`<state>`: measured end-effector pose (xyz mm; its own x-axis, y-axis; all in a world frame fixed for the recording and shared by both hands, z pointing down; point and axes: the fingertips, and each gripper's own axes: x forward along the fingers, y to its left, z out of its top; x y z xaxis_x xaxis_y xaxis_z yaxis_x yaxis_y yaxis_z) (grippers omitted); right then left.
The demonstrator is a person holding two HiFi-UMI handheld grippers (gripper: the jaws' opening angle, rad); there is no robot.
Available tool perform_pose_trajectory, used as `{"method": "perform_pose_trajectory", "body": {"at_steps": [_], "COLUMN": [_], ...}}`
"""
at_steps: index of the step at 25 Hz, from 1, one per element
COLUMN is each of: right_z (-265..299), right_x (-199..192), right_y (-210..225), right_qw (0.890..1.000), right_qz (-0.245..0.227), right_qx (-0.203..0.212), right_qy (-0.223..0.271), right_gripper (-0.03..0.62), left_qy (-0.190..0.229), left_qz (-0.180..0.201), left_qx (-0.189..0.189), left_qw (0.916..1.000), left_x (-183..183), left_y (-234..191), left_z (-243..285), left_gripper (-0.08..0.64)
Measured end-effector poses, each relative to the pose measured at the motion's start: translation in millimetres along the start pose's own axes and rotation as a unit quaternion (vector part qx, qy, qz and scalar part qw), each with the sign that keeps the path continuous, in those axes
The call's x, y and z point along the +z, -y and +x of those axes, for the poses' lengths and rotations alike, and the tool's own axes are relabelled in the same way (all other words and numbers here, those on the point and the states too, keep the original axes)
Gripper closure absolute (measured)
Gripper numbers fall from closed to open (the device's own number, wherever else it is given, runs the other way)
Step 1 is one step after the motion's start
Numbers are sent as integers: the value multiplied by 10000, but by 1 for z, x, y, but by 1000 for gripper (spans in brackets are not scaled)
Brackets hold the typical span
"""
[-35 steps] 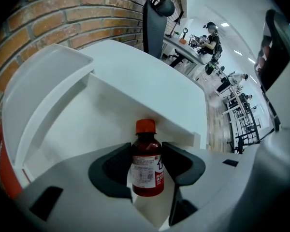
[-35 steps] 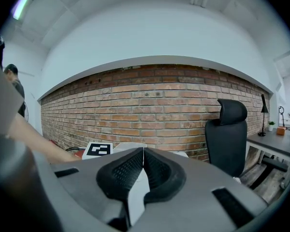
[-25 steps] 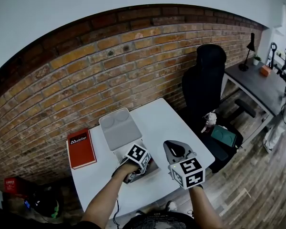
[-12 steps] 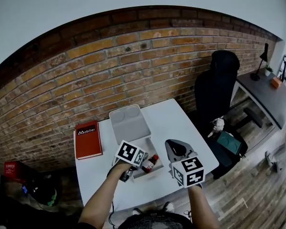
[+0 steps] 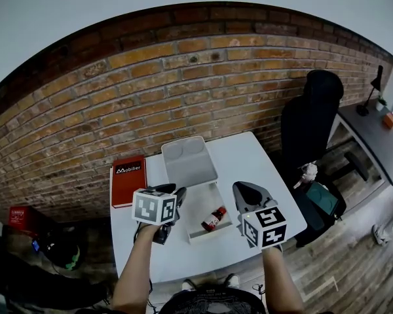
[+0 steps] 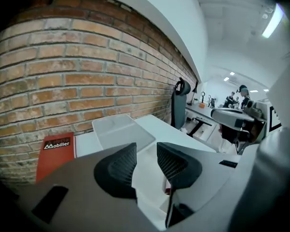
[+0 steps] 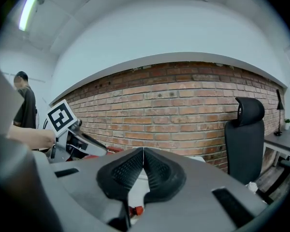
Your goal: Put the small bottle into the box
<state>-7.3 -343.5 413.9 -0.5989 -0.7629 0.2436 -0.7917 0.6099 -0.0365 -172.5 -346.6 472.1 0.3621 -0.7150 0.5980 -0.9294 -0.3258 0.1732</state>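
The small bottle (image 5: 213, 219), red with a dark end, lies on its side in the open white box (image 5: 198, 233), whose lid (image 5: 188, 162) stands tipped back. My left gripper (image 5: 173, 192) hovers left of the box, apart from the bottle. Its jaws are closing with a gap between them and nothing in it (image 6: 147, 164). My right gripper (image 5: 250, 190) is to the right of the box, shut and empty (image 7: 143, 170). In the right gripper view the bottle's red end (image 7: 135, 210) peeks out below the jaws.
A red book (image 5: 129, 180) lies at the white table's (image 5: 249, 156) back left by the brick wall. A black office chair (image 5: 311, 120) and a green bag (image 5: 322, 198) stand right of the table. A grey desk (image 5: 373, 133) is further right.
My left gripper has pulled back left out of the box, and the bottle now lies uncovered inside it. The right gripper has stayed about where it was.
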Motion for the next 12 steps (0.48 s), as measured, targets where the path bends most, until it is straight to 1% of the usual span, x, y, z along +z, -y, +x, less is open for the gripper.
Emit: {"method": "perform_pose_trajectory", "body": {"at_steps": [3, 6, 9, 12], "right_z": [1, 0, -2, -3], "right_x": [6, 13, 20, 26], "right_y": [1, 1, 2, 2], "right_qw": [10000, 9999, 9998, 9996], "right_qz": [-27, -73, -132, -163], "right_qx": [1, 0, 6, 8], "right_qy": [49, 118, 174, 227], "right_gripper": [572, 572, 572, 572], "left_qy": [474, 930, 1389, 1762], "left_qz": [-168, -148, -17, 264], "left_qx": [274, 594, 823, 1048], "left_qw": [9984, 9938, 9869, 9784], "left_x": [14, 28, 41, 52], "left_y": [-17, -28, -32, -30], "left_z": [-26, -53, -77, -94], "left_gripper": [428, 444, 473, 494]}}
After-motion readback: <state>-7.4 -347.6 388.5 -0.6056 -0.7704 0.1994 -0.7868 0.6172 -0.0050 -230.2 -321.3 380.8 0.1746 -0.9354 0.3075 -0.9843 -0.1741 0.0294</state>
